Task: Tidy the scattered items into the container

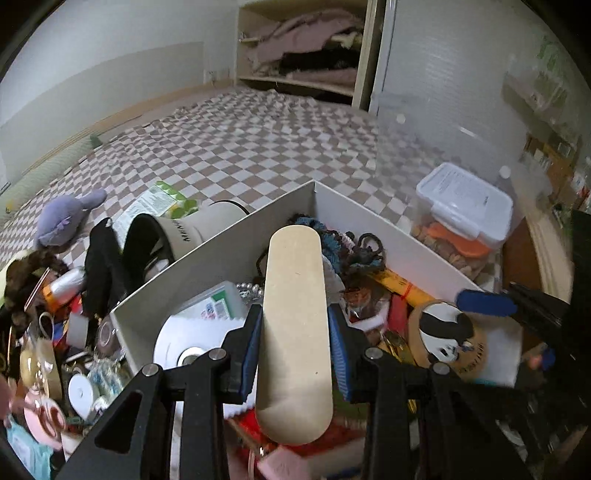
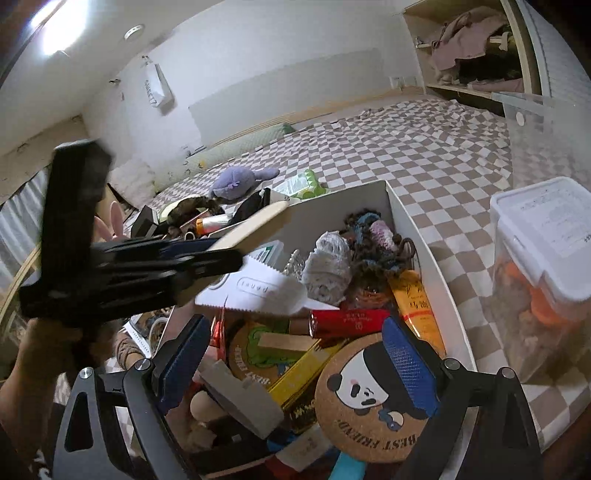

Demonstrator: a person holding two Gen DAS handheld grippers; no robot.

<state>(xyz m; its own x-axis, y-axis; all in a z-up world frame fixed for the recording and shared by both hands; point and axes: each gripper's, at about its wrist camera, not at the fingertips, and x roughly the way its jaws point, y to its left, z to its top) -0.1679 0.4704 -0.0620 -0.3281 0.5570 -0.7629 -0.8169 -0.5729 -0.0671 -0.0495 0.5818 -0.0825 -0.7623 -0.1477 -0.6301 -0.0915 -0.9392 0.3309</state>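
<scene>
Dim indoor light; ceiling lamp (image 2: 61, 31) glares upper left; fisheye edges bend and darken; slight motion blur.

Left claw (image 2: 236, 243) motion-blurred, clear bin (image 1: 443, 147) hazy, cut off

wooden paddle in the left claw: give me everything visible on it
The wooden paddle is a flat, pale, unfinished-looking board with rounded ends and one tiny dark speck on its face. The left claw is shut on it, a blue pad pressing each long edge at about mid-length. It points forward over the white box, held above the clutter inside. In the right wrist view it shows edge-on and thin, tilted upward, touching nothing but the pads.
</scene>
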